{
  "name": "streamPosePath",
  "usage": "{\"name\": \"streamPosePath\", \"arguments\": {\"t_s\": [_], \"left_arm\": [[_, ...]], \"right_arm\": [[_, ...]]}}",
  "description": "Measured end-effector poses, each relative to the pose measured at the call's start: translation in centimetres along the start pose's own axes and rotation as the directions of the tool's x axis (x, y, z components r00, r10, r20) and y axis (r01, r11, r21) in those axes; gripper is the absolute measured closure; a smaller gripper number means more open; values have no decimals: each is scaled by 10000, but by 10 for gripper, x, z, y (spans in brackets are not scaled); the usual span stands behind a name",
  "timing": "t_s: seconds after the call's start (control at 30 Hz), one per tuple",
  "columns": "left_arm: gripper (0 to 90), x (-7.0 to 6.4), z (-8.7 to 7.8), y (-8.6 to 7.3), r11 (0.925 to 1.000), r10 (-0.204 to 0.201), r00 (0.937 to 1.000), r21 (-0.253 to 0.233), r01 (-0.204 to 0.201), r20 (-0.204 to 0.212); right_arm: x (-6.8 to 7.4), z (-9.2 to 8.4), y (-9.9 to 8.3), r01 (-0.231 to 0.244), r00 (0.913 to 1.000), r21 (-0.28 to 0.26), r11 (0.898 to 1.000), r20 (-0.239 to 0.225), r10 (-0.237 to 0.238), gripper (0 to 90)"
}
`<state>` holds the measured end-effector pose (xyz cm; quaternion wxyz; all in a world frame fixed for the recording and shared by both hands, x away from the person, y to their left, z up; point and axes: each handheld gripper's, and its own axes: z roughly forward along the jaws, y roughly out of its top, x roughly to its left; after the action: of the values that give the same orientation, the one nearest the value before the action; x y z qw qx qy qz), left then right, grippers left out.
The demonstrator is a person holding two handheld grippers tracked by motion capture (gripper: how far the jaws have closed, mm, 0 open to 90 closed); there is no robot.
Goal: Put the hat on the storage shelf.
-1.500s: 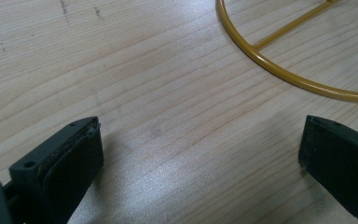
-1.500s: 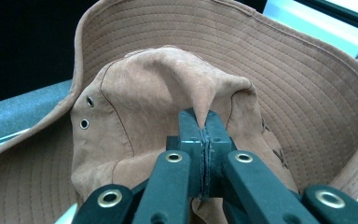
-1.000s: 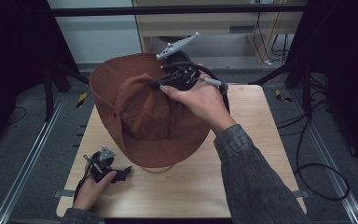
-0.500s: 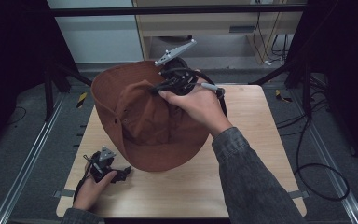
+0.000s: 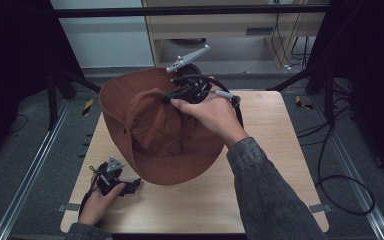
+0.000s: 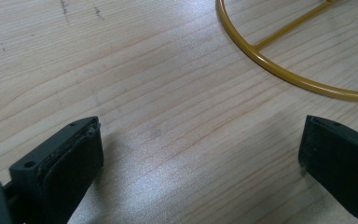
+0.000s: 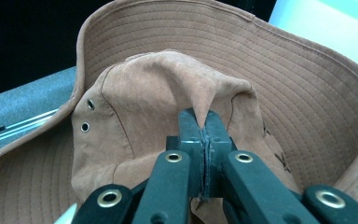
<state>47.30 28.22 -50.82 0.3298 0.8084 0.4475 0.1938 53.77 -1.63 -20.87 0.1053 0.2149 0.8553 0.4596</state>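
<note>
My brown hat [image 5: 165,135] hangs tilted over the middle of the table [image 5: 280,165], its crown pinched into a peak, and it has swung up off its near edge compared with a second ago, so the lift looks underway. My right claw [image 7: 204,135] is clenched on that fold of crown cloth, at the hat's far side in the high view [image 5: 187,92]. My left claw [image 5: 125,186] rests at the near left, released, jaws wide over bare wood beside a yellow wire ring [image 6: 279,70], probably the stand the hat sat on.
</note>
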Motion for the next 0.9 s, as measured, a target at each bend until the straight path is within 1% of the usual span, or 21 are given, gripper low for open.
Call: {"name": "streamPosePath", "arguments": {"t_s": [0.3, 0.43, 0.63, 0.9], "left_arm": [[0, 0, 0, 0, 10000, 1, 10000, -2, -1, -1], [0, 0, 0, 0, 10000, 3, 10000, -2, -3, -3], [0, 0, 0, 0, 10000, 1, 10000, -2, -1, -3], [0, 0, 0, 0, 10000, 2, 10000, -1, -2, -1]], "right_arm": [[1, 7, -3, -24, 10000, 215, 9998, -61, 25, 891], [-1, 10, -6, -117, 9999, 266, 9996, -82, 119, 891], [0, 14, -7, -67, 9999, 321, 9995, -143, 72, 889], [-1, 20, -9, -144, 9997, 372, 9992, -191, 151, 883]]}}
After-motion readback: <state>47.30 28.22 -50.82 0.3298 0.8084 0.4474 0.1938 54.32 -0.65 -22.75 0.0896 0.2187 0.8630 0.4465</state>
